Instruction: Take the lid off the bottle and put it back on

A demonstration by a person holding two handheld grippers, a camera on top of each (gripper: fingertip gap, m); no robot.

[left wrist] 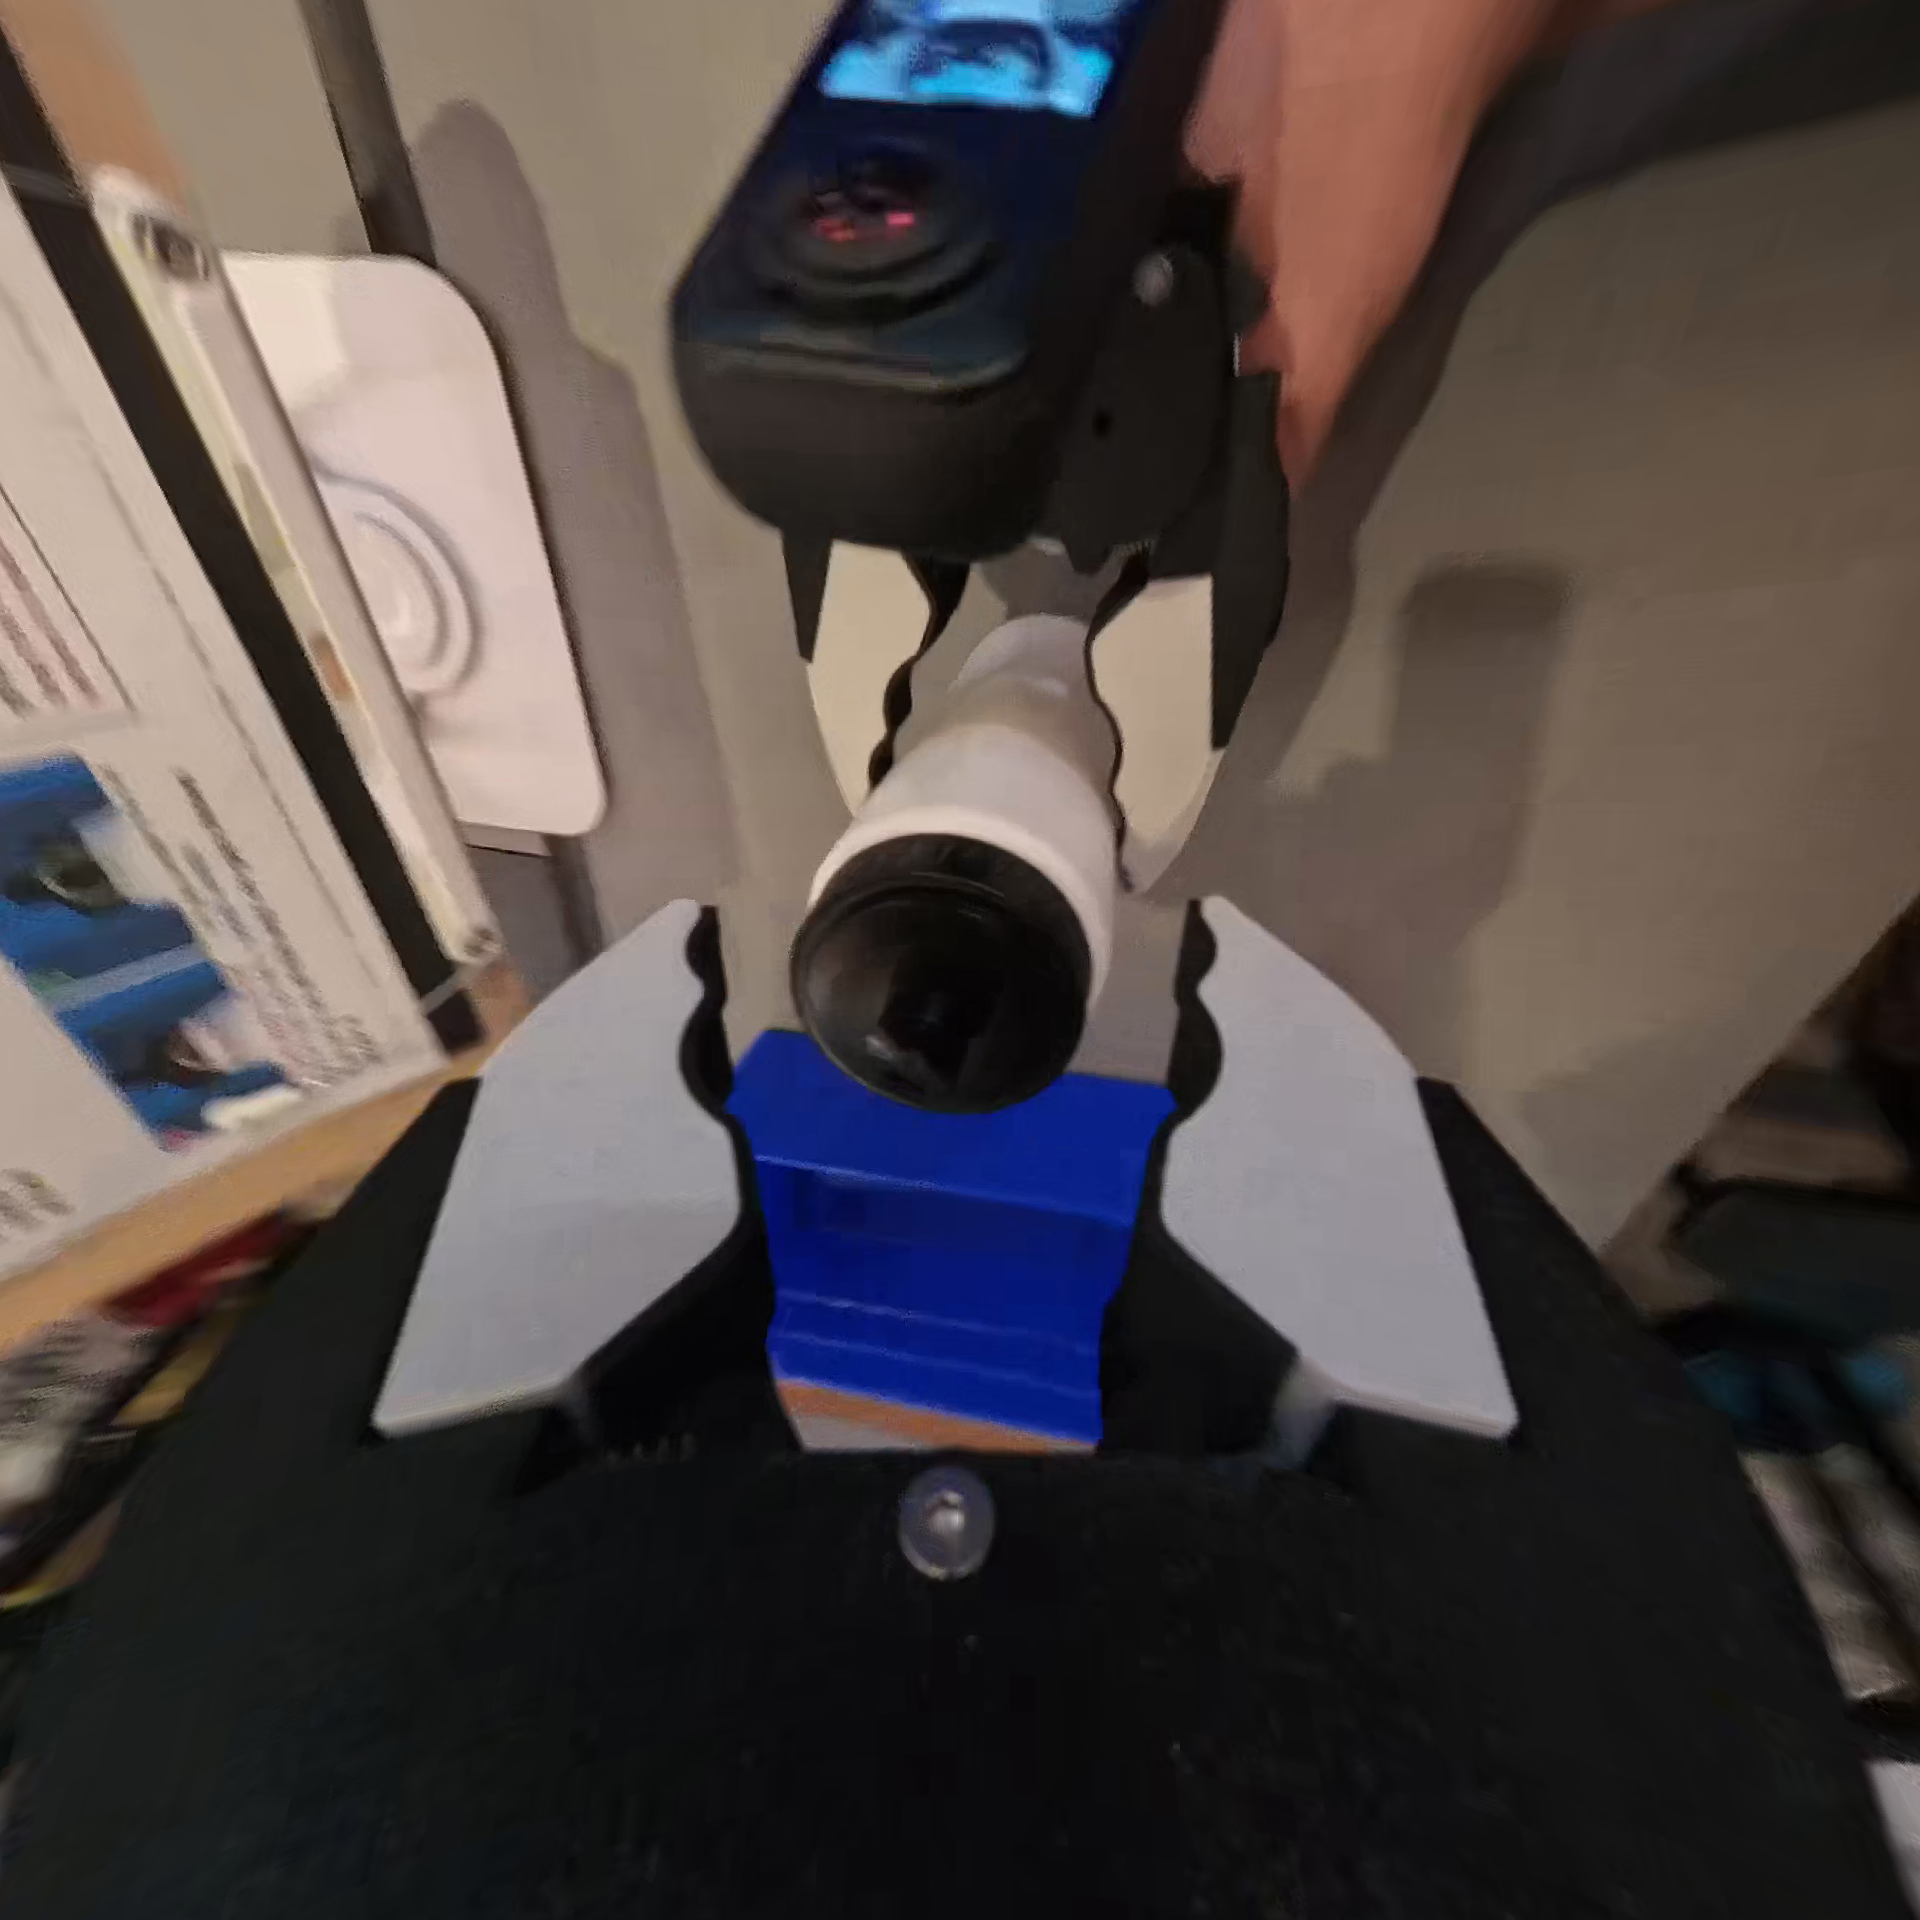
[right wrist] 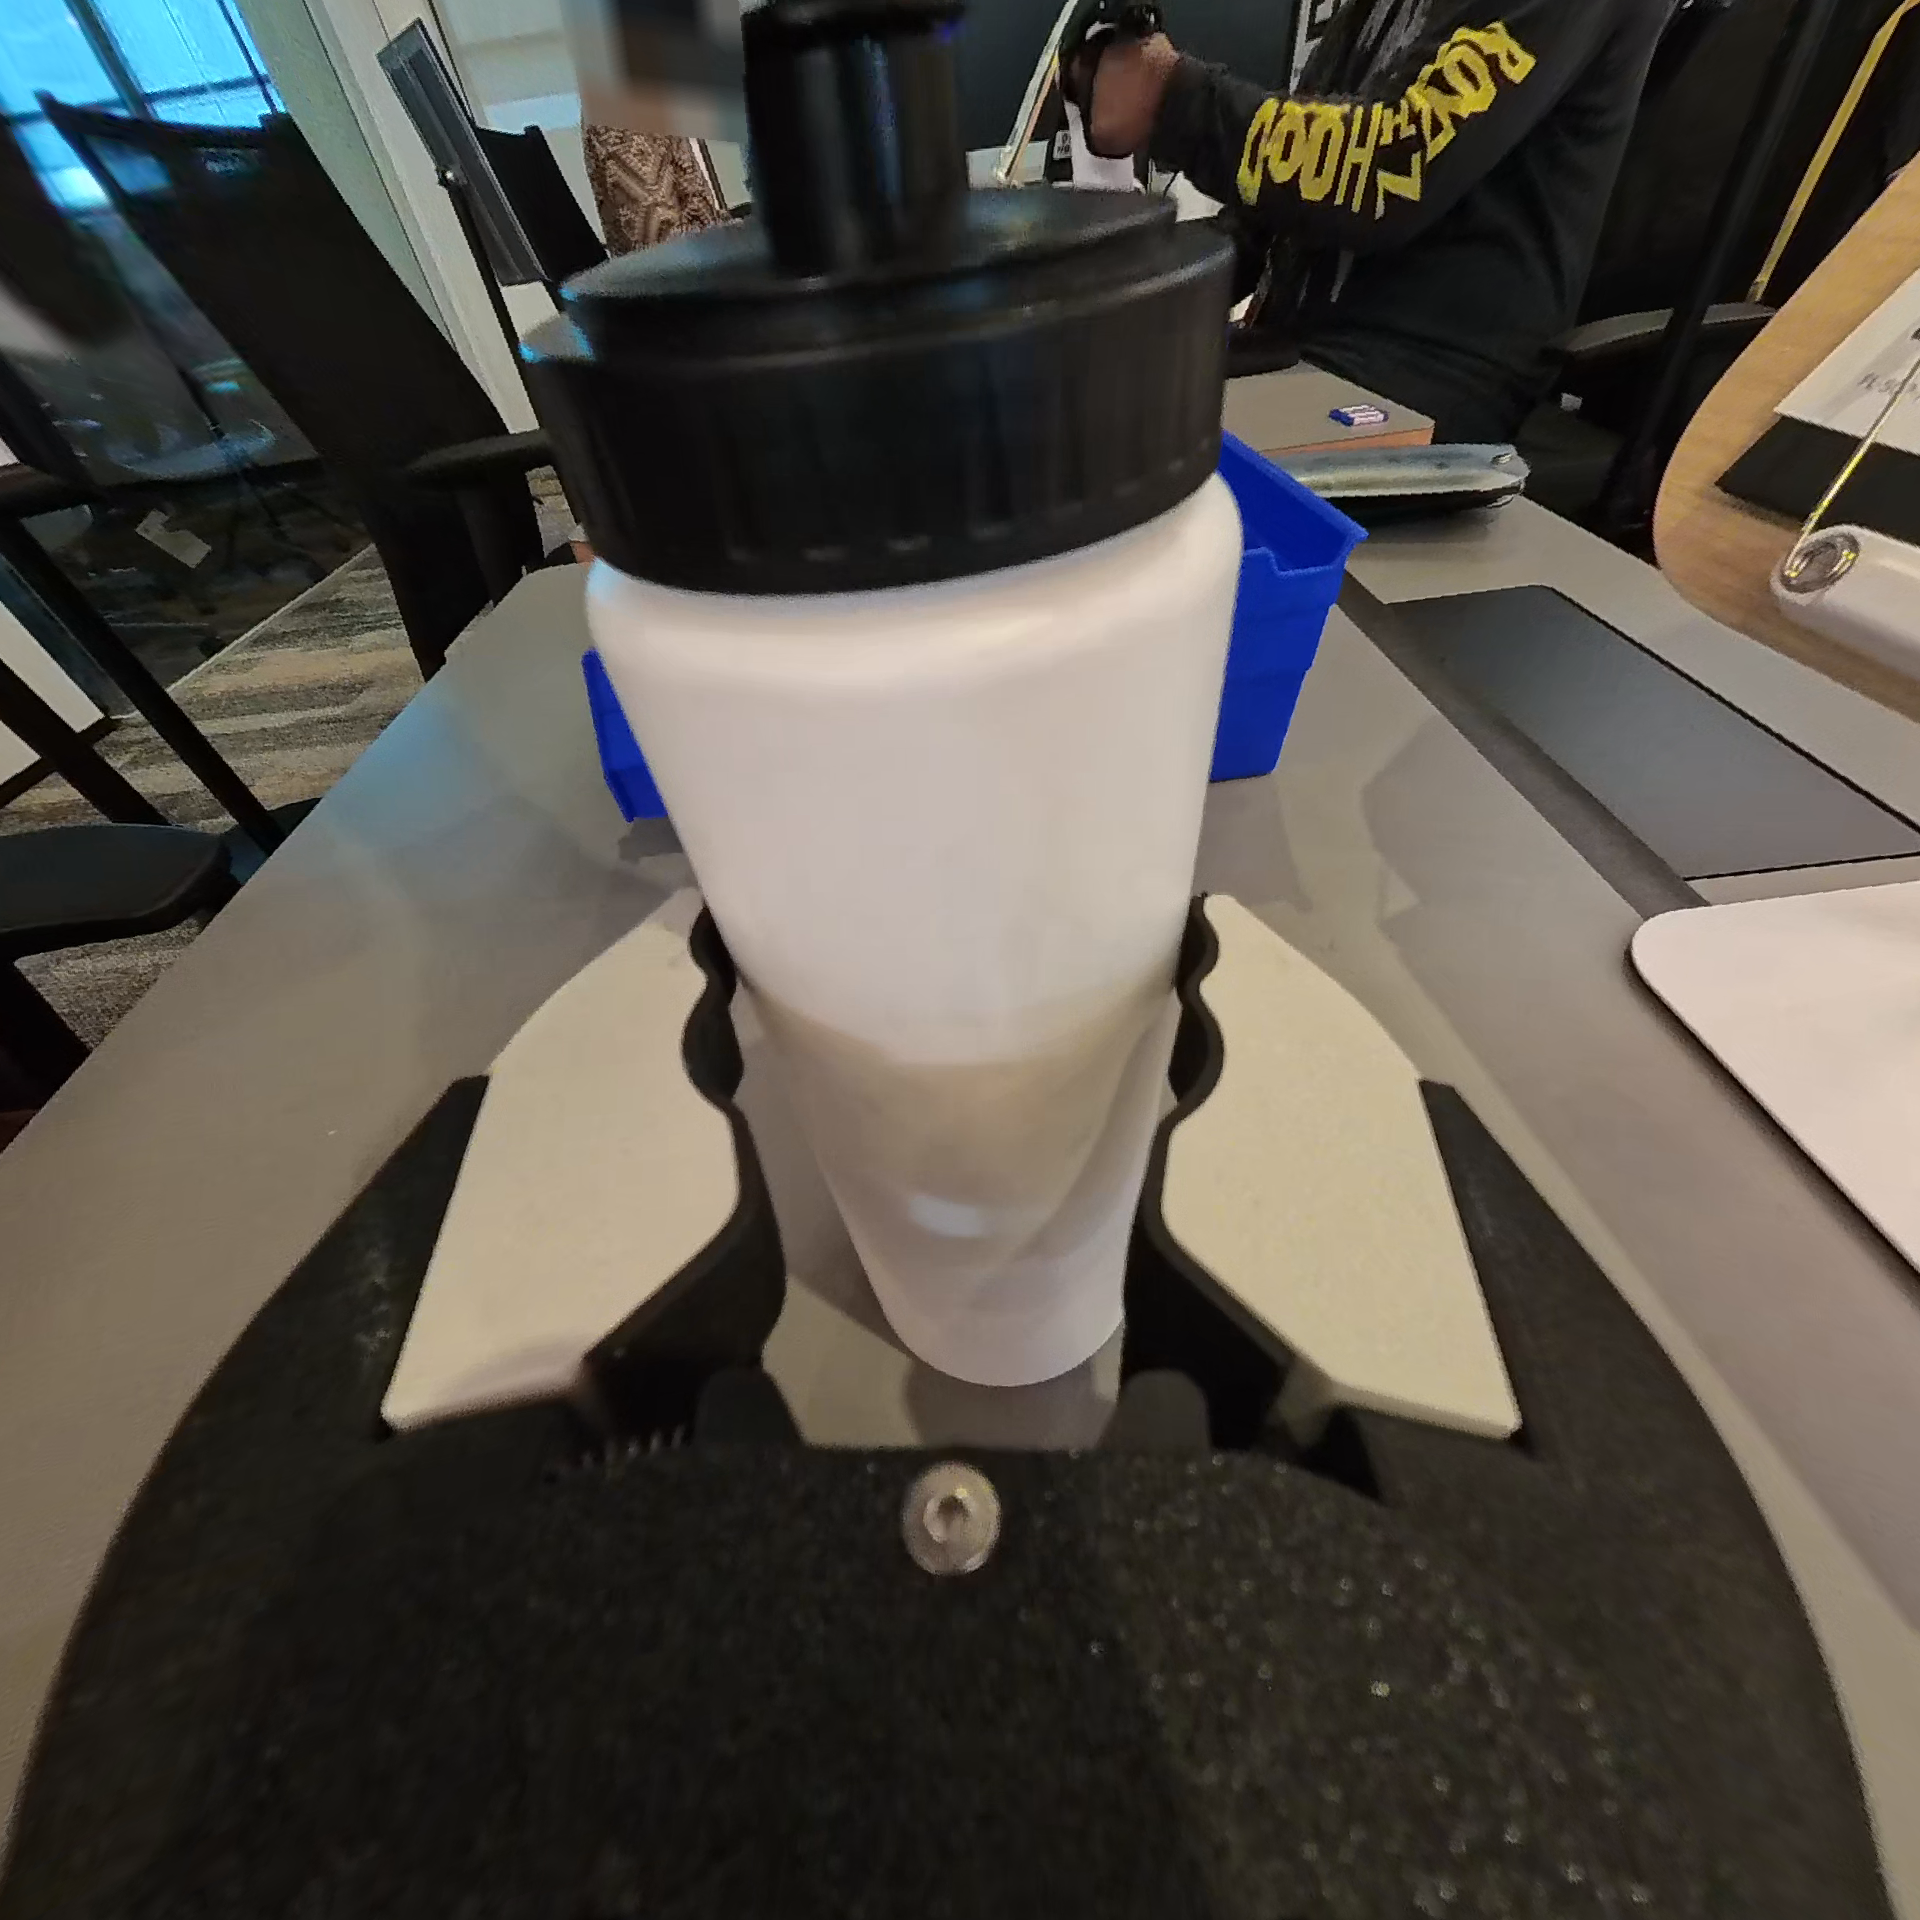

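So the grey table (right wrist: 1455, 831) is the biggest thing here, stretching out past the right fingers, with a blue bin (right wrist: 1283, 623) sitting on it just behind the bottle. Off to the right of those fingers there's a white mat (right wrist: 1787, 1039) and a dark panel (right wrist: 1662, 727), both well clear of everything.

The white bottle (right wrist: 914, 831) stands upright right between the fingers of the right gripper (right wrist: 948, 997). Both wavy black pads (right wrist: 717, 997) are squeezed against its lower body, one on each side, so it's properly pinched. The bottom of the bottle reaches back toward the gripper's palm, and the wider top half sticks up well above the fingertips.

The black lid (right wrist: 883, 416) sits on the bottle's top with its spout pointing up, way above the right fingers.

From the left camera you're looking down at the lid (left wrist: 940, 997) nearly end-on. The left gripper (left wrist: 948, 997) has its fingers spread wide, one on each side of the lid with a clear gap both ways, so nothing is pinched there. The lid sits roughly level with the left fingertips (left wrist: 623, 997), a bit nearer the left-hand one. Past them you can see the right gripper (left wrist: 997, 748) clamped on the bottle's body (left wrist: 987, 769), with a hand (left wrist: 1340, 208) holding it.
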